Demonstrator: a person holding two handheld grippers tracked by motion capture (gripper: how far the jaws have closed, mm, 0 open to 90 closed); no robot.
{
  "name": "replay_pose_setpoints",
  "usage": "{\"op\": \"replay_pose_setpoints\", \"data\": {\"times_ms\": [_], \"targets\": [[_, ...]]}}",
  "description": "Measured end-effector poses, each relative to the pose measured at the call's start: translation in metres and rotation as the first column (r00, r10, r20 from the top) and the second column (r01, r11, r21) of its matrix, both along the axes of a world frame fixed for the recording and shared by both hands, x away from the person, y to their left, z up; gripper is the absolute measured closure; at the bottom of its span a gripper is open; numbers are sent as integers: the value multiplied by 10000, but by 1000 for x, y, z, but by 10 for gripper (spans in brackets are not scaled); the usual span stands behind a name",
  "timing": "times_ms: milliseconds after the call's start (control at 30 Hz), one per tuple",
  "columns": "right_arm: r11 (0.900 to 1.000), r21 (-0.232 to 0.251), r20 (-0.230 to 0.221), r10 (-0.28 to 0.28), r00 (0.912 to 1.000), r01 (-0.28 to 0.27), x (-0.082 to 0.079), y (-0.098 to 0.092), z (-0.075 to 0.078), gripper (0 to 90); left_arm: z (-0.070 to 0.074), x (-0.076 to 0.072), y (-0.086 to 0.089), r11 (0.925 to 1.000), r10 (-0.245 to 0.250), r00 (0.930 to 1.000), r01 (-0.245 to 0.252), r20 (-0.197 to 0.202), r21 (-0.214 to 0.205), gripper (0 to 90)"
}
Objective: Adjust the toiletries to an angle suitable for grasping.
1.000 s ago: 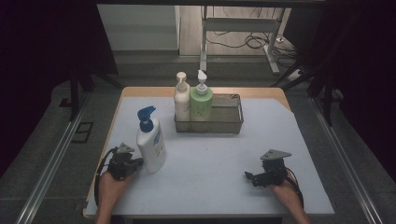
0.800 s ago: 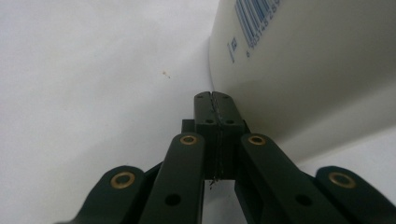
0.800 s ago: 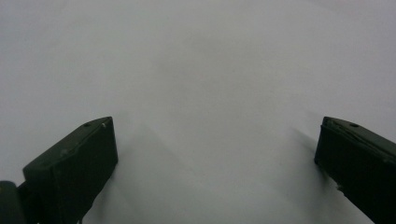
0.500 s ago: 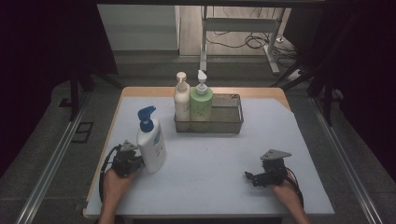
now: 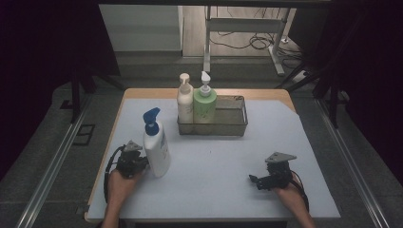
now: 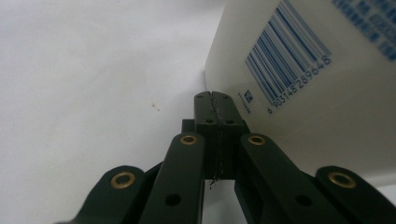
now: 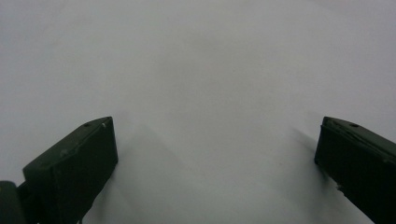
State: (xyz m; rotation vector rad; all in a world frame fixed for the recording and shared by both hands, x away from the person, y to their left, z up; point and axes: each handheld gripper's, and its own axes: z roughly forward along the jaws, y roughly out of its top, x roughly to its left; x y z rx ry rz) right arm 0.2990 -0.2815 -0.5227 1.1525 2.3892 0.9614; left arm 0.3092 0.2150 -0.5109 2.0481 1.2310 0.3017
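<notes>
A white bottle with a blue pump point(image 5: 157, 148) stands upright on the pale table cover at the front left. My left gripper point(image 5: 142, 164) lies low just left of it, with the jaws pressed together and nothing between them. In the left gripper view the shut tips point(image 6: 213, 96) sit against the bottle's lower edge, beside the barcode on the bottle point(image 6: 317, 93). My right gripper point(image 5: 254, 180) rests at the front right, far from the bottle. Its jaws point(image 7: 217, 135) stand wide apart over bare cover.
A wire basket point(image 5: 237, 124) at the back centre holds a cream pump bottle point(image 5: 184, 102) and a green pump bottle point(image 5: 205, 105) in its left half. The white cover point(image 5: 214, 161) stretches between my two hands. Dark floor surrounds the table.
My left gripper has crept slightly right, closer to the white bottle's base. The bottle and the right gripper have stayed put.
</notes>
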Motion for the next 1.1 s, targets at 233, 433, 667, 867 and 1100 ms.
{"op": "replay_pose_setpoints", "data": {"times_ms": [233, 433, 667, 867, 1100], "targets": [[10000, 0, -3, -6, 10000, 6, 0, 0, 0, 0, 0, 1, -7, 9999, -148, 9999, 147, -26, -41, 896], [10000, 2, 2, 1, 10000, -1, 0, 0, 0, 0, 0, 4, -15, 9993, -358, 9994, 358, 1, -46, 896], [10000, 1, 1, -3, 10000, 3, 0, 0, 0, 0, 0, 6, -29, 9979, -648, 9979, 648, -36, -45, 896], [10000, 7, 4, -5, 10000, 5, 0, 0, 0, 0, 0, 6, -43, 9962, -875, 9962, 875, -13, -38, 896], [10000, 8, 8, -7, 10000, 7, 0, 0, 0, 0, 1, 1, -55, 9928, -1184, 9930, 1184, 20, 171, 896]]}}
